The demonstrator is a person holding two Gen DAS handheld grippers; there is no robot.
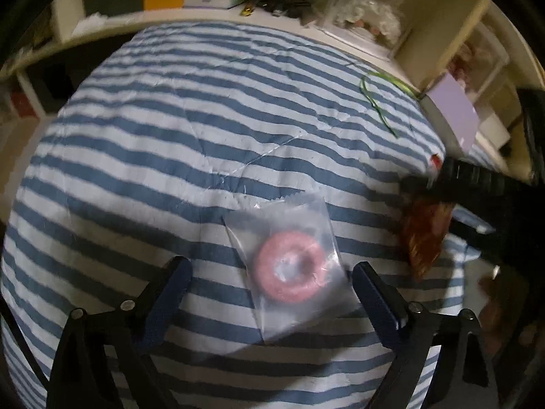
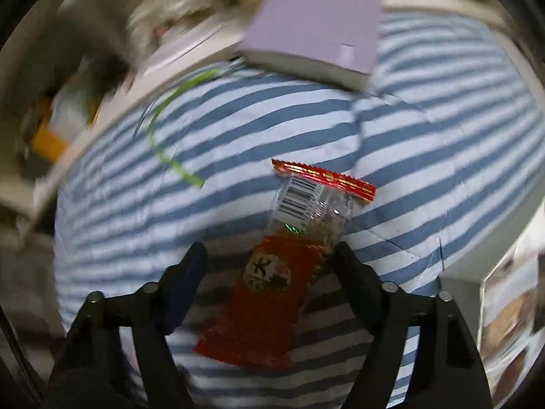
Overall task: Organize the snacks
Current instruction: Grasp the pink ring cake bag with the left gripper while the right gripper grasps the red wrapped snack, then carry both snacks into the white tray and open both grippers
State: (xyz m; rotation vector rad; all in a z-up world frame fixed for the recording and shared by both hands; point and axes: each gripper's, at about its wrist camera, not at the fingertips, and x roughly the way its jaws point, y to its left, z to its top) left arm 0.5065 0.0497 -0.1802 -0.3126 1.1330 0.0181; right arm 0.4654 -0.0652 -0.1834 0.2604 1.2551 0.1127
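A pink ring-shaped snack in a clear bag (image 1: 289, 272) lies on the blue-and-white striped bedcover (image 1: 204, 119). My left gripper (image 1: 272, 274) stands open over it, a finger on each side; the right fingertip (image 1: 366, 277) is at the bag's edge, the left one stands apart. In the right wrist view a red snack packet with a clear barcoded end (image 2: 272, 289) lies between the fingers of my right gripper (image 2: 269, 257). Its right fingertip (image 2: 344, 255) meets the packet's edge, and a gap remains on the left. The same packet (image 1: 425, 235) shows under the black right gripper body at the left view's right edge.
A lilac box (image 2: 316, 24) sits on the bedcover's far edge, with a green ribbon (image 2: 163, 136) lying beside it. Cream shelves with boxes and clear containers (image 1: 361, 6) run behind the bed. A clear container (image 2: 511, 306) stands at the right.
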